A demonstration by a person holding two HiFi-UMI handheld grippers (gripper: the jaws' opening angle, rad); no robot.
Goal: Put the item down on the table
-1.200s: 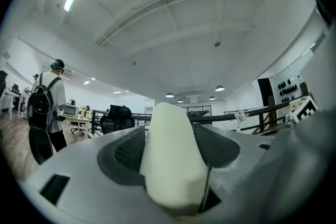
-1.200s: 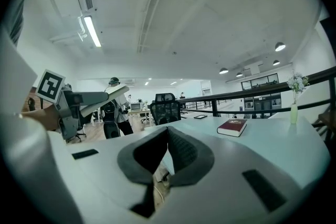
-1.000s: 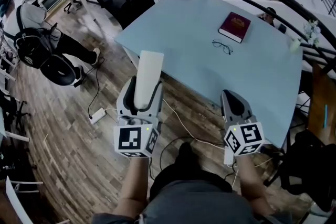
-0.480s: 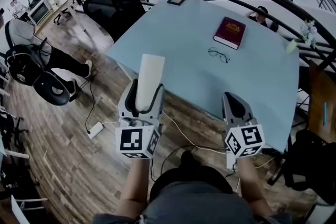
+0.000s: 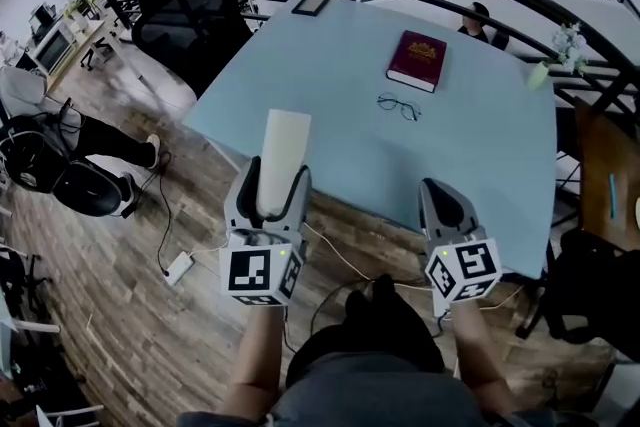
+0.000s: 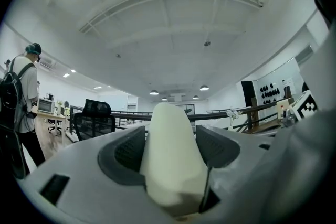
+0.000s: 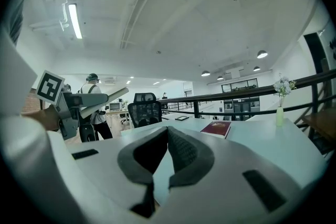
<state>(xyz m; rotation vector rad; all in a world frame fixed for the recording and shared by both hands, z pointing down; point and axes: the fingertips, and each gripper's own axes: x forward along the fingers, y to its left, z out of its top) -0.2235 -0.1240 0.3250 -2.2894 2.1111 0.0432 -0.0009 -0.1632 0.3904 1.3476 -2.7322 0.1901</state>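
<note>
In the head view, a small vase (image 5: 543, 75) at the upper right holds white flowers (image 5: 568, 39). Lower left of centre, your left gripper (image 5: 270, 180) clamps the pale item (image 5: 282, 155) upright (its top overlaps the near edge of the blue table (image 5: 480, 165) in the frame). In the left gripper view, the item fills the gap, with both jaws pressing on it. In the right gripper view, your right gripper (image 7: 167, 132) has its jaws together with nothing between them.
</note>
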